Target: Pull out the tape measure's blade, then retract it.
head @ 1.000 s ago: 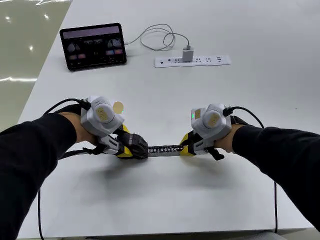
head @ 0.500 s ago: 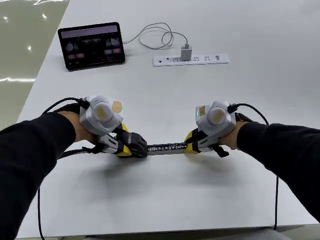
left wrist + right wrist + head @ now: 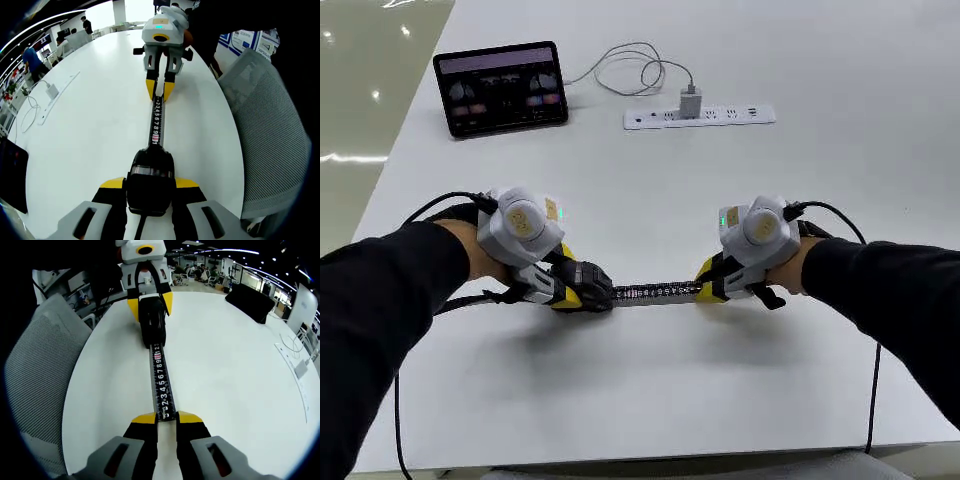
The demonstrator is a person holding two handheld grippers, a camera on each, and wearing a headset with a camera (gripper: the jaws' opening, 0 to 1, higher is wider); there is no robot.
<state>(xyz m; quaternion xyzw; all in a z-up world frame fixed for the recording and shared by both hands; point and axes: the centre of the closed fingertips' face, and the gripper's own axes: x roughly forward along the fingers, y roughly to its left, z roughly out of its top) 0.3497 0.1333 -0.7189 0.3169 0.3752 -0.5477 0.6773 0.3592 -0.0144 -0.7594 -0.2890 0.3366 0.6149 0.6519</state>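
Right gripper [image 3: 166, 418] seemingly pinches blade [image 3: 160, 380] drawn from case [image 3: 151, 317].

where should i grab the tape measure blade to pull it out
At its free tip, coming in end-on along the blade, opposite the case. It's a thin flat strip low over the table; the right gripper pinches it there, in line with the pull.

The head view looks down from above; the two gripper views face each other, low along the blade [image 3: 156, 122].
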